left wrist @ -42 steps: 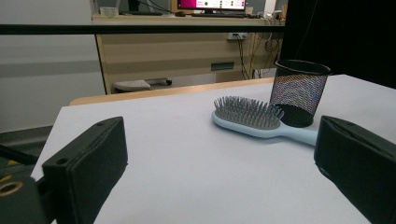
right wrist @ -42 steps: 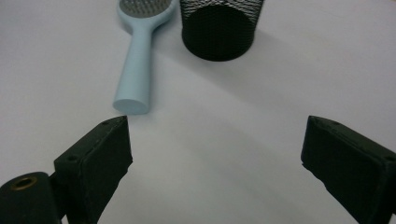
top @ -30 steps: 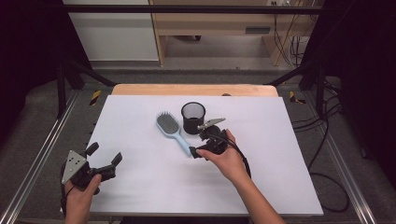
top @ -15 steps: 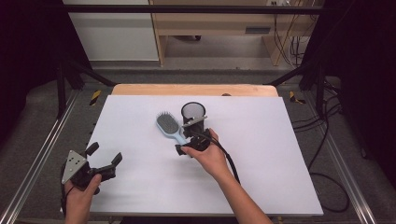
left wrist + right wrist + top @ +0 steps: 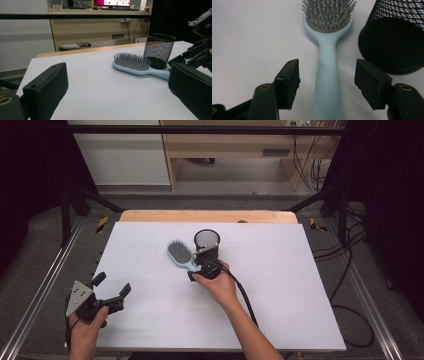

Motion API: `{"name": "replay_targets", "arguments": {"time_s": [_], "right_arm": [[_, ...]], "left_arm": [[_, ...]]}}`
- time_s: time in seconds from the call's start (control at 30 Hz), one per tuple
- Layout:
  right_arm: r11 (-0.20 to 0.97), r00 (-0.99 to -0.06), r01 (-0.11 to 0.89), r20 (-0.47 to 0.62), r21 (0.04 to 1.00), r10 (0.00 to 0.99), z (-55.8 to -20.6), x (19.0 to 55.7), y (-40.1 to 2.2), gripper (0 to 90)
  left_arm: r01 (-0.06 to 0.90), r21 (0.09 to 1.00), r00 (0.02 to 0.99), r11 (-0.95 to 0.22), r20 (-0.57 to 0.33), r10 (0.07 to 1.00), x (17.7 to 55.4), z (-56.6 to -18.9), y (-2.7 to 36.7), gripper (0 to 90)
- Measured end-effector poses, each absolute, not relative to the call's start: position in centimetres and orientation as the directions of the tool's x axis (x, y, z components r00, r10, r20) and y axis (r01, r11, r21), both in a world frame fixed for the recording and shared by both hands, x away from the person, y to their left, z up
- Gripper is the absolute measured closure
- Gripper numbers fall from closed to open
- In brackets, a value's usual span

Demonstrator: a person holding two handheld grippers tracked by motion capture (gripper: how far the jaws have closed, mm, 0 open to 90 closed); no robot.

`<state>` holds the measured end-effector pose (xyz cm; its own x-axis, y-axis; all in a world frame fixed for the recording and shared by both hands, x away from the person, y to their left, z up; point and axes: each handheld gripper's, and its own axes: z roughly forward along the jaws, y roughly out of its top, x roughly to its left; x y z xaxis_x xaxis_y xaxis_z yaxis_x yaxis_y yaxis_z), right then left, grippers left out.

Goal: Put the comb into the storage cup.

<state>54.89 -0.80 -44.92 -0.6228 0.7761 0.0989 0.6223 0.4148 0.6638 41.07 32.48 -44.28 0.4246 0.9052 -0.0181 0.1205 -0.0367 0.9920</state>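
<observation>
Right gripper (image 5: pixel 327 82) straddles the hairbrush (image 5: pixel 327 50) handle, jaws spread and just closing in, pads not yet touching it. Handle's long axis runs straight ahead between the jaws, bristle head beyond, mesh cup (image 5: pixel 394 37) just right. Left gripper (image 5: pixel 107 292) rests open, well apart on the worktop (image 5: pixel 280 285).

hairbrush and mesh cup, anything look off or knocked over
Nothing stands out. The hairbrush lies flat, bristles up, beside the upright mesh cup. Its handle sits between the right claw's jaws, which have just been closing but don't touch it.
</observation>
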Motion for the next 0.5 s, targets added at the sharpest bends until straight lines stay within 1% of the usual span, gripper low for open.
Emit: {"name": "replay_targets", "arguments": {"time_s": [0.07, 0.33, 0.5], "right_arm": [[0.417, -0.621, 0.627, 0.099, 0.658, 0.778, -45.3, 55.1, -0.7, 39.6], [0.413, -0.622, 0.636, 0.117, 0.652, 0.774, -46.1, 55.4, -0.6, 45.2], [0.413, -0.624, 0.635, 0.118, 0.653, 0.772, -46.3, 55.3, -0.5, 47.1]], "left_arm": [[0.121, 0.992, 0.426, -0.039, -0.016, 0.905, 41.1, -44.3, 32.5, 2.8], [0.121, 0.992, 0.427, -0.04, -0.016, 0.904, 41.1, -44.3, 32.5, 2.8], [0.121, 0.992, 0.425, -0.037, -0.018, 0.905, 41.1, -44.3, 32.6, 2.8]]}}
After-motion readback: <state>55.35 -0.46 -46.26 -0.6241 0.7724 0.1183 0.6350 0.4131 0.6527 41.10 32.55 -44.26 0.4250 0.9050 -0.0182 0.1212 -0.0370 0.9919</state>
